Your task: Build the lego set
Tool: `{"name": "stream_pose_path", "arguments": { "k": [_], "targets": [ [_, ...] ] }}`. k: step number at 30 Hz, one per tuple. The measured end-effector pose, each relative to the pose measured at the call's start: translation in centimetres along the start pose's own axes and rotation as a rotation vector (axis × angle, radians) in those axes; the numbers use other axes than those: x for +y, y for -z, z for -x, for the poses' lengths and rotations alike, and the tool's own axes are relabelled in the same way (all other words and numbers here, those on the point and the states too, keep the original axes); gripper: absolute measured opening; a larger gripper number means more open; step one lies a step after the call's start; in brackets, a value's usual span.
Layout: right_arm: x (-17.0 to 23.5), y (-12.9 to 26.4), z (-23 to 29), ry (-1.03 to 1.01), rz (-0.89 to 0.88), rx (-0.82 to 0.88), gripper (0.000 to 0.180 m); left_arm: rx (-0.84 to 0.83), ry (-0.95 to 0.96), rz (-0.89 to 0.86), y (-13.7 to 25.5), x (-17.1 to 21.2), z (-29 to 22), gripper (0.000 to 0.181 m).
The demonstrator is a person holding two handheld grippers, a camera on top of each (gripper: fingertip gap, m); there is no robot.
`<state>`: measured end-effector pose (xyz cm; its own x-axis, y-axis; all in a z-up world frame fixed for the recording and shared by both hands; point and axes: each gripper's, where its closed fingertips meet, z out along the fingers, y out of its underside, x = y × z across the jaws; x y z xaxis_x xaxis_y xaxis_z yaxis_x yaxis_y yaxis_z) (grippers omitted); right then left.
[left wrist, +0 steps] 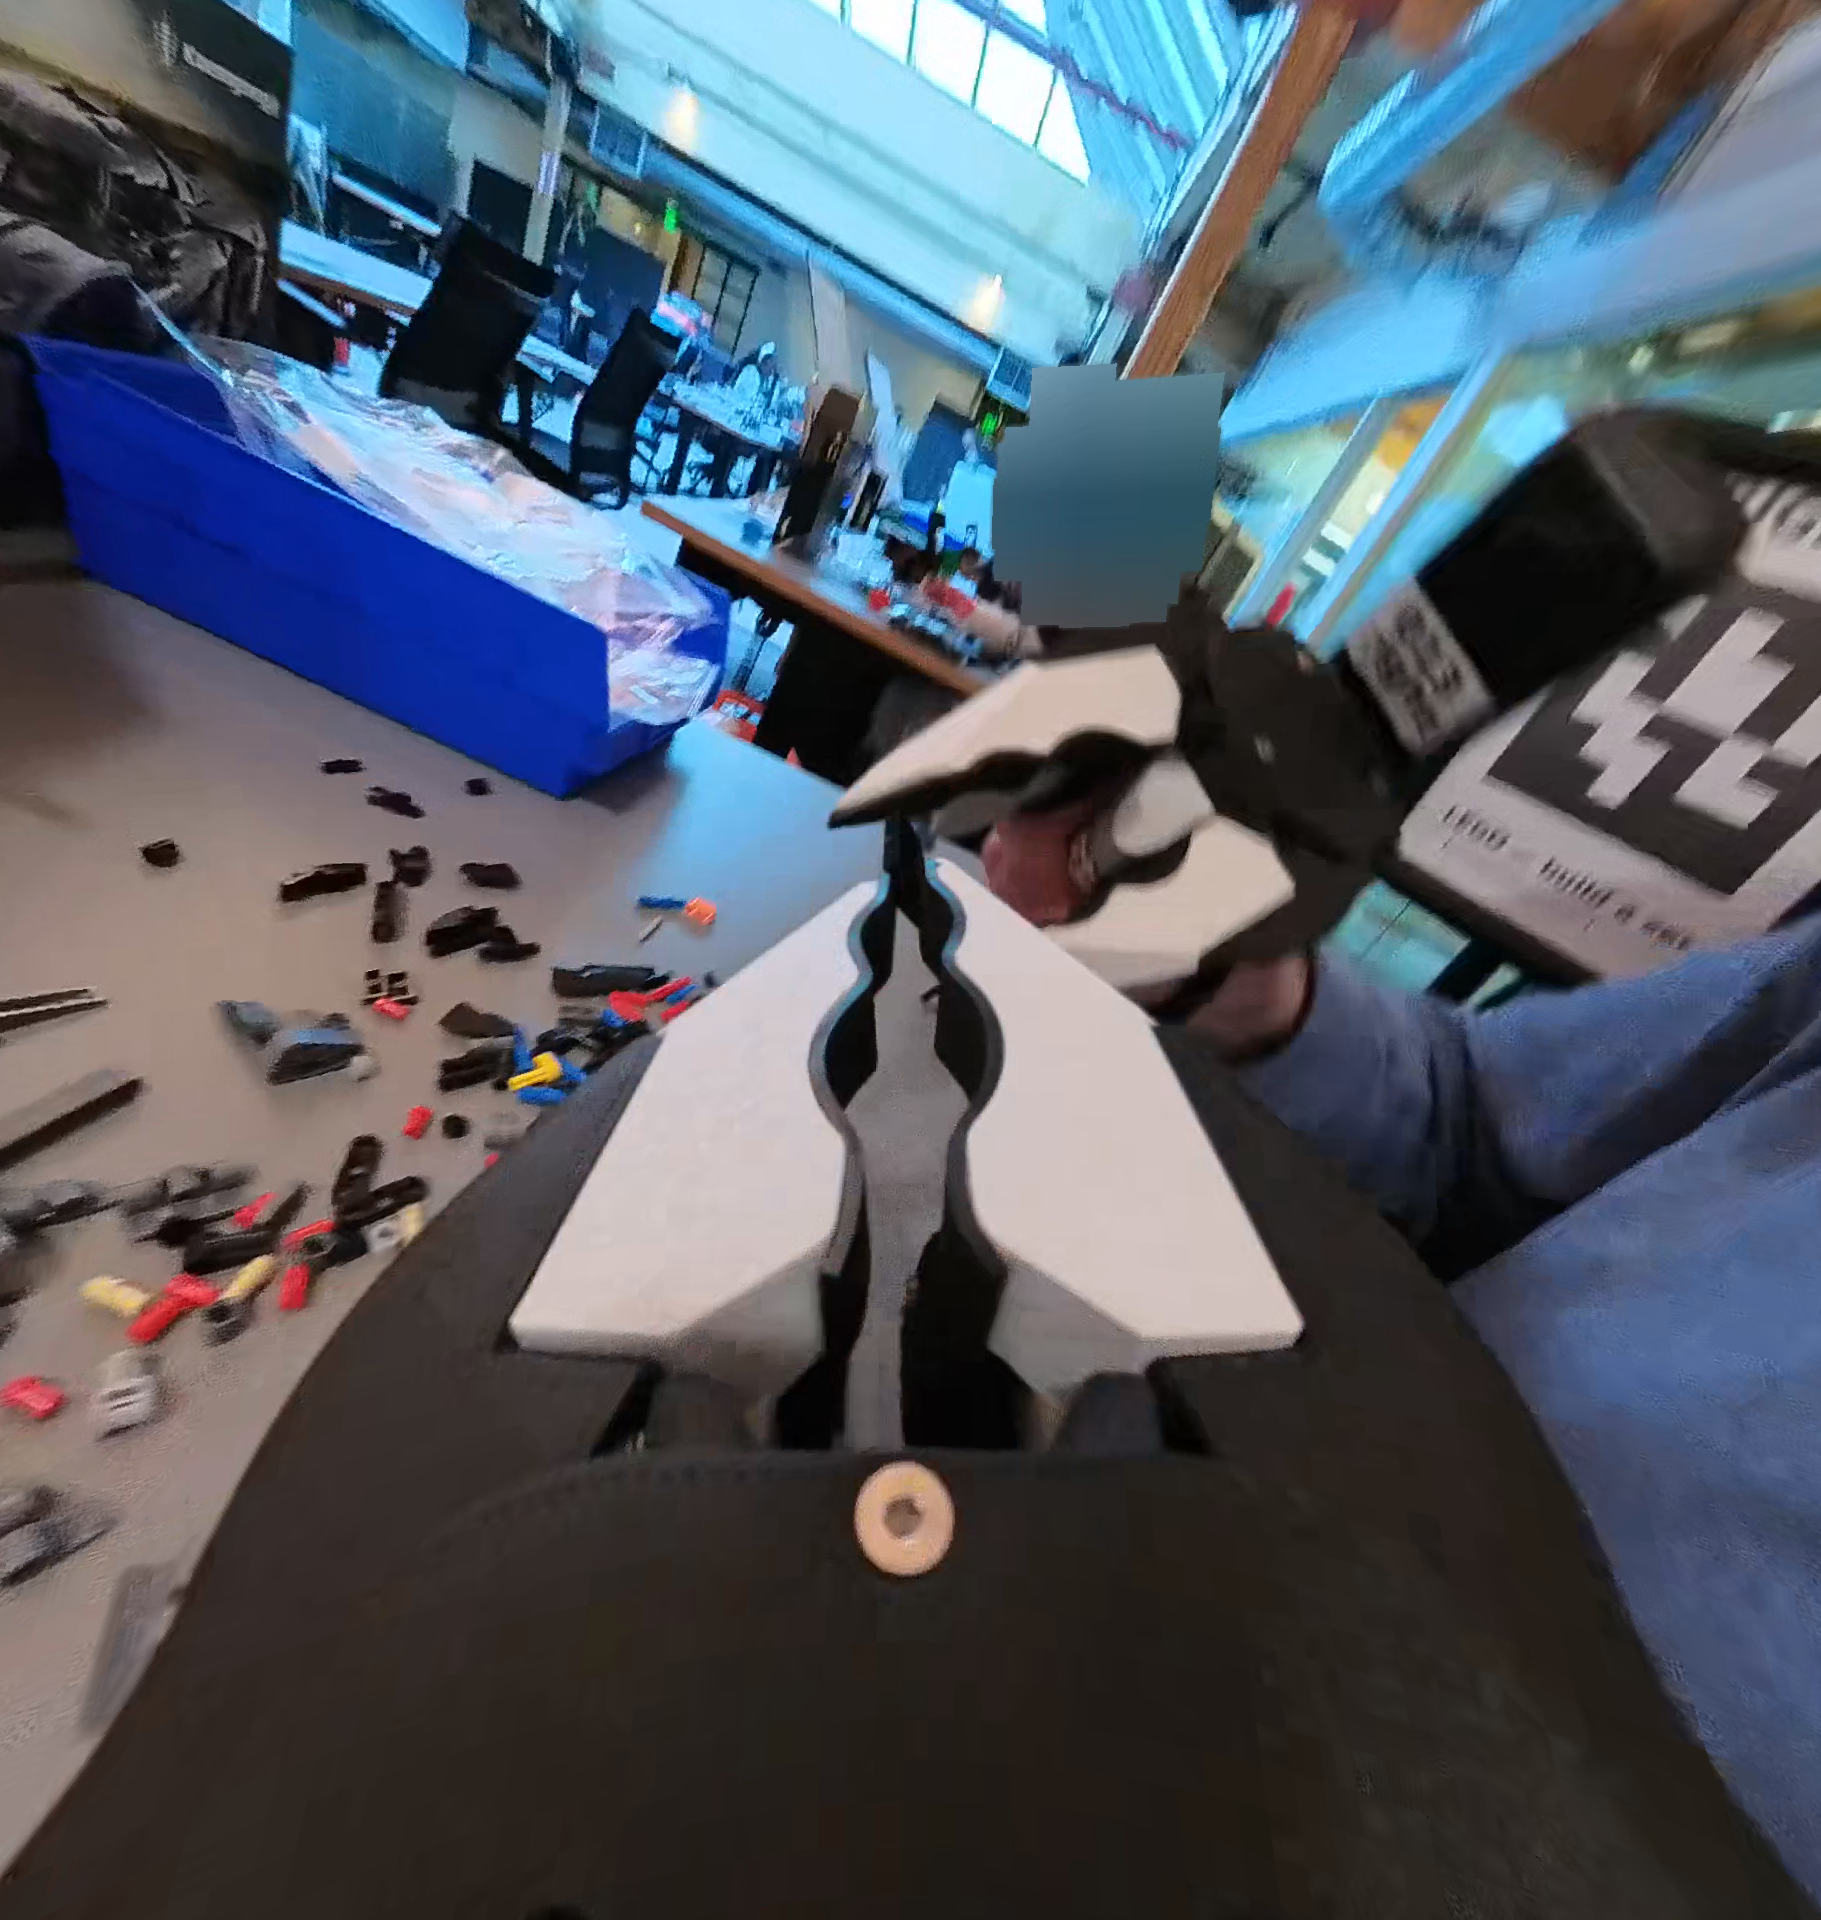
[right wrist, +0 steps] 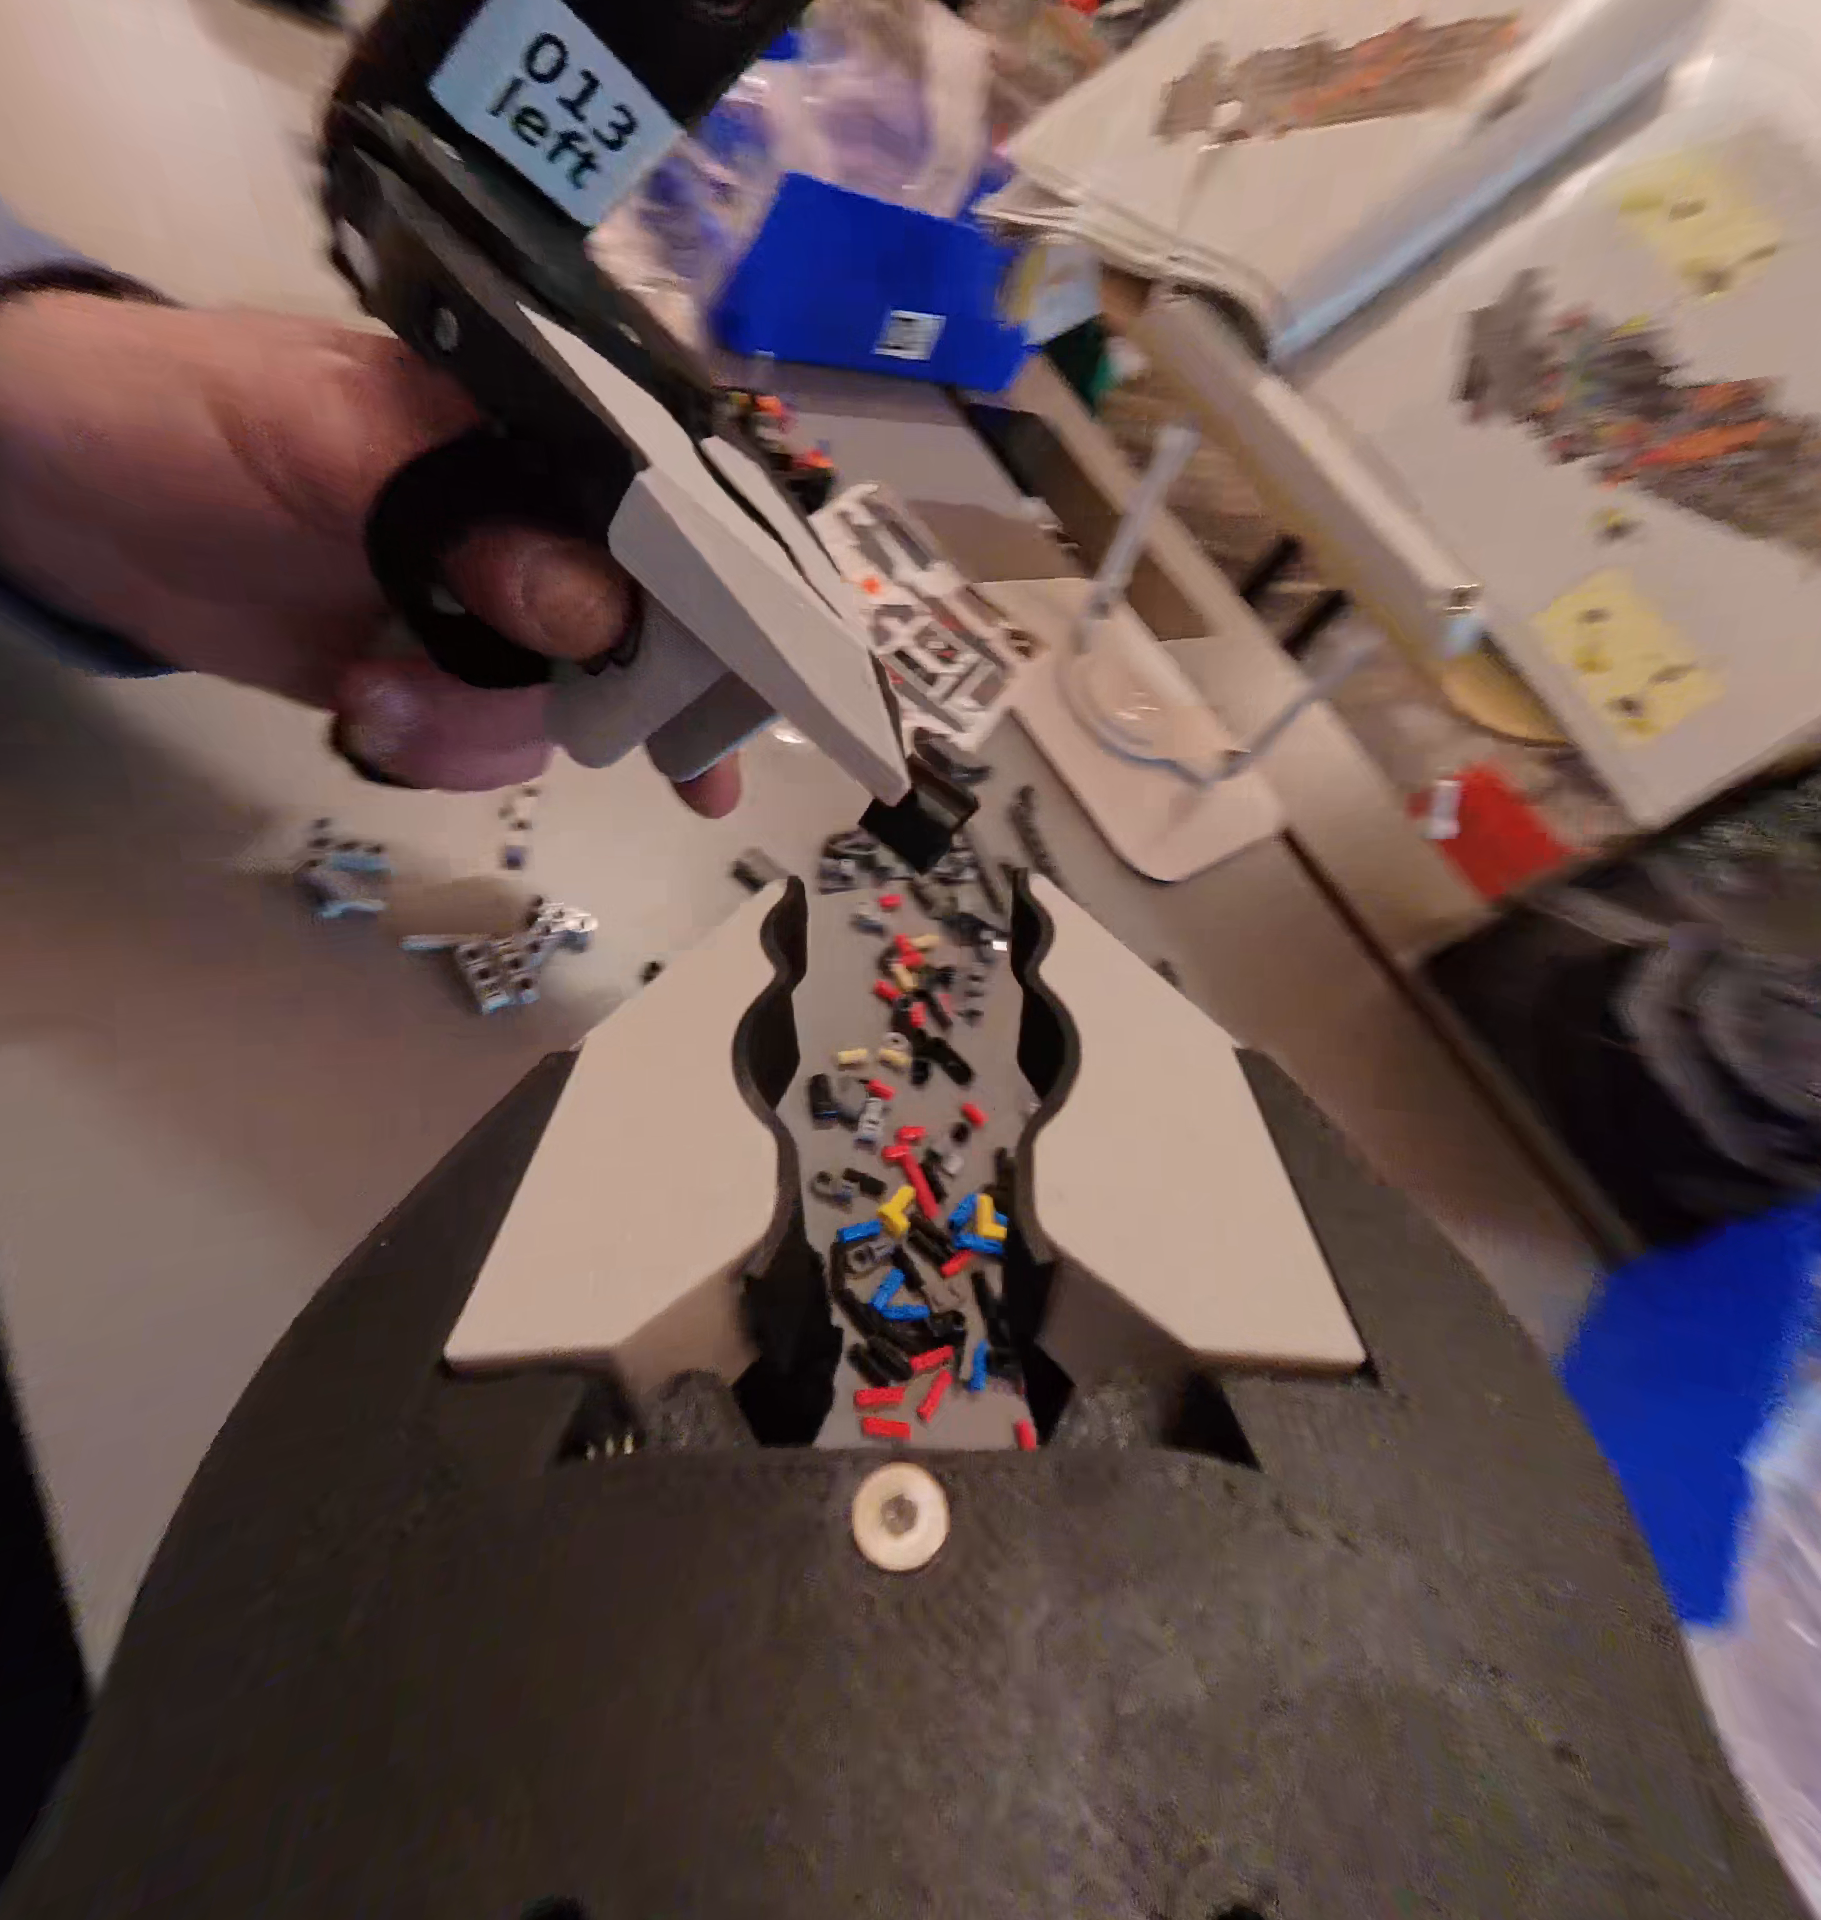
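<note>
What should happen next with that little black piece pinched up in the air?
Probably the open right gripper should ease forward and close on the free end of the black piece. The left gripper pinches that piece by one end, above the loose parts on the table, and the right one's tips sit just short of it, empty.

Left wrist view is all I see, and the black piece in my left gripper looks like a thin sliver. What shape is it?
Observer: In the right wrist view the black piece is a short, blocky part jutting past the tips of the left gripper.
Operator: What's under the right gripper?
Observer: Through its open gap, a heap of red, blue, yellow and black pins on the table.
Operator: Any instructions around?
Observer: Open booklets lie at the right, beyond the pins.
</note>
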<state>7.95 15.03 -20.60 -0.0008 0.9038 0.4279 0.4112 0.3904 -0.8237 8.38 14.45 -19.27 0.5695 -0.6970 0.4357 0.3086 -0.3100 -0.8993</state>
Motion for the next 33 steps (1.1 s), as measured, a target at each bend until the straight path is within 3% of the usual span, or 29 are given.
{"name": "stream_pose_path", "arguments": {
  "k": [1,5,8,11,17,20,22,27,31,33],
  "targets": [
    [-0.3,0.3,-0.1,0.027,-0.006,0.081,0.036,0.006,0.028,-0.027,-0.2,-0.3,-0.2,0.002],
    [-1.9,2.0,-0.4,0.079,-0.037,0.274,0.030,0.028,0.125,-0.132,-0.9,-1.2,-0.9,0.002],
    [-2.2,2.6,-1.0,0.067,-0.033,0.326,0.028,0.048,0.150,-0.159,-1.4,-1.1,-1.7,0.002],
    [-2.2,2.8,-1.0,0.075,-0.018,0.330,0.014,0.048,0.165,-0.166,-1.9,-0.7,-2.1,0.002],
    [-2.1,3.2,-1.2,0.033,-0.040,0.314,0.014,0.035,0.187,-0.183,-2.3,-0.8,-2.2,0.002],
    [-1.9,3.6,-1.5,0.046,-0.035,0.347,0.024,0.037,0.178,-0.189,-2.6,-1.0,-2.6,0.002],
    [-1.7,3.8,-1.4,0.045,-0.028,0.348,0.016,0.044,0.187,-0.188,-2.9,-0.9,-2.7,0.002],
    [-1.4,4.0,-1.6,0.017,-0.020,0.331,0.013,0.064,0.218,-0.197,-3.4,-0.8,-2.7,0.002],
    [-0.6,4.7,-1.8,-0.078,-0.031,0.273,0.013,0.052,0.171,-0.130,-2.7,-0.5,-2.6,0.014],
    [0.7,5.1,-1.7,-0.145,-0.020,0.230,0.013,0.008,0.095,-0.003,-1.4,1.0,-1.8,0.017]
  ]
}}
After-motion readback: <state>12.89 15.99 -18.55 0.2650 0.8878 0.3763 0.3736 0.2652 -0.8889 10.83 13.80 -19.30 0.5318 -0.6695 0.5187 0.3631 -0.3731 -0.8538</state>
